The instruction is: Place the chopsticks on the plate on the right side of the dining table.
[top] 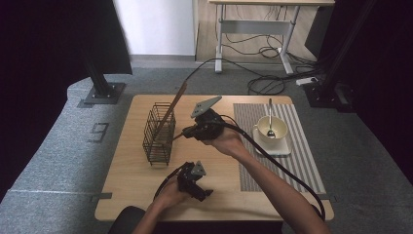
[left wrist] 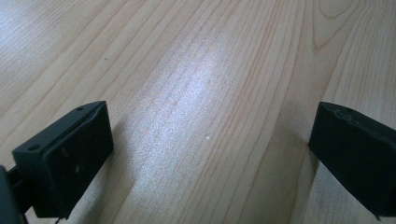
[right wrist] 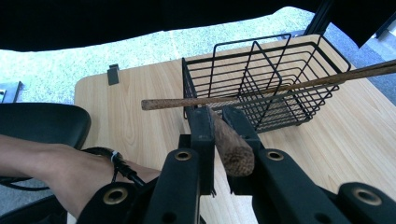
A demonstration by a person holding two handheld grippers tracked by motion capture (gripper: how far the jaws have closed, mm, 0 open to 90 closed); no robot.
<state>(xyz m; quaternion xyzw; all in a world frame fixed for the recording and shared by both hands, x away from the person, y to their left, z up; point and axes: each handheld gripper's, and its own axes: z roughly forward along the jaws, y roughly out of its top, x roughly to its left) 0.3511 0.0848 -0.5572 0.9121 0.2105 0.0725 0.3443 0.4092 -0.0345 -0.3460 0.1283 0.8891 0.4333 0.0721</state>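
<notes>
Down near the person, the left gripper (top: 194, 181) rests low over the table (top: 126, 180), its jaws wide apart with nothing between them, waiting. Farther out, the right gripper (right wrist: 215, 122) is squeezed tight on a wooden chopstick (right wrist: 232, 145), so it will not slip. Another chopstick (top: 171, 110) already leans in the wire basket (top: 158, 134). Beyond, a spoon (top: 270, 119) sits in a cup (top: 281, 132) on the striped mat (top: 302, 146).

Two black jaws stand wide apart over a bare stretch of light wooden tabletop (left wrist: 205, 93), one low at the left, the other at the right edge, nothing between them. The wood grain runs away from the left gripper (left wrist: 210, 154), with a pale sheen at the middle.
</notes>
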